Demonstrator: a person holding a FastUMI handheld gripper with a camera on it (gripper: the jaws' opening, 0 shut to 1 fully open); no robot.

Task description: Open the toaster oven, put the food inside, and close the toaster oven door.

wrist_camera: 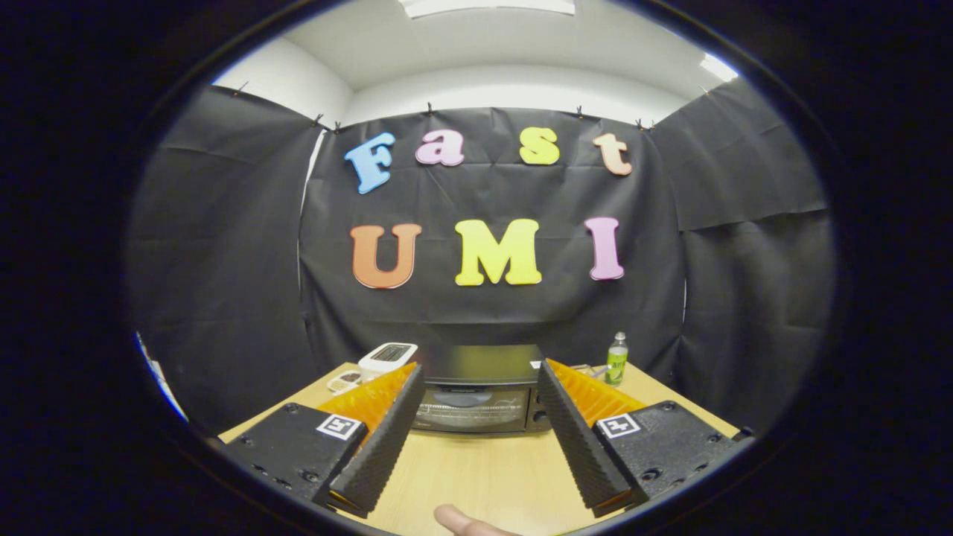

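Observation:
A black toaster oven (476, 394) stands on the wooden table (484, 469) straight beyond my fingers, its glass door shut and its knob panel at its right side. My gripper (480, 380) is open, held above the table a short way before the oven, with nothing between the fingers. The left finger's pad (387, 439) and the right finger's pad (577, 439) frame the oven door. A small dish with food (344, 382) lies on the table left of the oven, partly hidden behind the left finger.
A white device (387, 357) sits behind the dish at the oven's left. A green bottle (616, 359) stands right of the oven near the back edge. A person's fingertip (465, 523) shows low between the fingers. Black cloth walls close the booth.

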